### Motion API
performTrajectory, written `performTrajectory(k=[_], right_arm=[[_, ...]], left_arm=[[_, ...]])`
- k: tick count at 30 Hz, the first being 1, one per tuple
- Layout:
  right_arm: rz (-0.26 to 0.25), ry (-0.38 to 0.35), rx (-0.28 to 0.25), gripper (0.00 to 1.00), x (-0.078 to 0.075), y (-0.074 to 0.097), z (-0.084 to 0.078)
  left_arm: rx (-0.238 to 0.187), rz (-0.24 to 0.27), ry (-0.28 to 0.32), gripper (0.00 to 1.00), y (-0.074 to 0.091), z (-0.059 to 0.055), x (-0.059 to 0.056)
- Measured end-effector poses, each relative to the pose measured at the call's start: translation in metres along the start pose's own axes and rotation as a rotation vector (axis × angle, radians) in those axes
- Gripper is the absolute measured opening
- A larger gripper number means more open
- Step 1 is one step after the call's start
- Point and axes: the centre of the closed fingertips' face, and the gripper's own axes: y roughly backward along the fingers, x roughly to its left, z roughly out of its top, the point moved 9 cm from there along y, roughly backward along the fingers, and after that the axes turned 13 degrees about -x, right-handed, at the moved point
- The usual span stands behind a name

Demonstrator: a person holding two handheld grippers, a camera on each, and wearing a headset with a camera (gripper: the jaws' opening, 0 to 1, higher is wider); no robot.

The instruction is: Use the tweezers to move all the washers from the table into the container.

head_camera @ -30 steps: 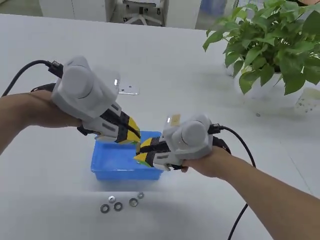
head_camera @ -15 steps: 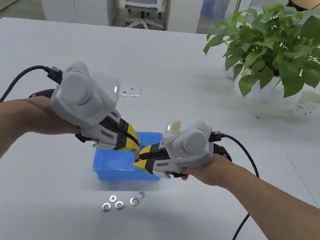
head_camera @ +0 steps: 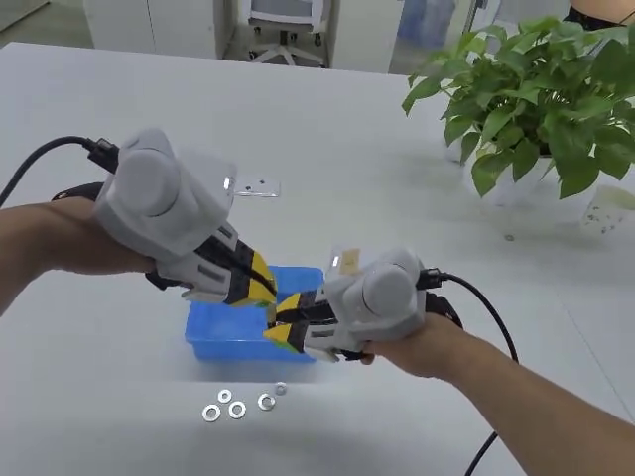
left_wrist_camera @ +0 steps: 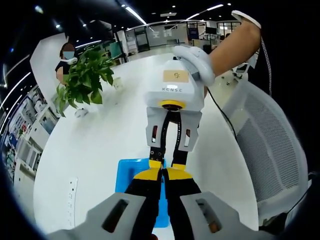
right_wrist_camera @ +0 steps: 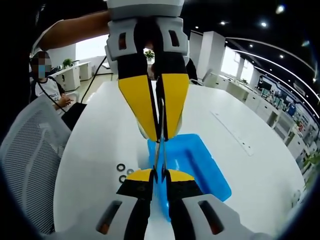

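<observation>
Jaws of the left gripper (head_camera: 260, 286) are pressed together above the blue container (head_camera: 213, 339); the right gripper view shows them pinching the thin metal tweezers (right_wrist_camera: 160, 132). Five or so washers (head_camera: 237, 405) lie in a small cluster on the table (head_camera: 99, 397), just beside the container's near wall, toward the table's near edge. The right gripper (head_camera: 282, 320) meets the left one tip to tip, its jaws likewise closed on the tweezers. A potted plant (head_camera: 536, 99) stands toward the table's far right edge.
</observation>
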Motion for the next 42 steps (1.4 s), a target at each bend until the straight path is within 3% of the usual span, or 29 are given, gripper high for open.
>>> performTrajectory(k=[14,31,40,42], right_arm=[[0.016,-0.009,0.003,0.12,0.016,-0.002,-0.006],[0.037,-0.045,0.033,0.12,0.037,-0.006,-0.028],[0.052,-0.068,0.044,0.11,0.046,-0.009,-0.038],[0.058,-0.066,0.053,0.12,0.048,-0.010,-0.040]], left_arm=[[0.011,-0.020,0.008,0.06,0.000,-0.005,-0.015],[0.018,-0.048,0.037,0.06,-0.011,-0.018,-0.033],[0.003,-0.053,0.056,0.06,-0.015,-0.023,-0.036],[0.016,-0.056,0.051,0.06,-0.016,-0.025,-0.036]])
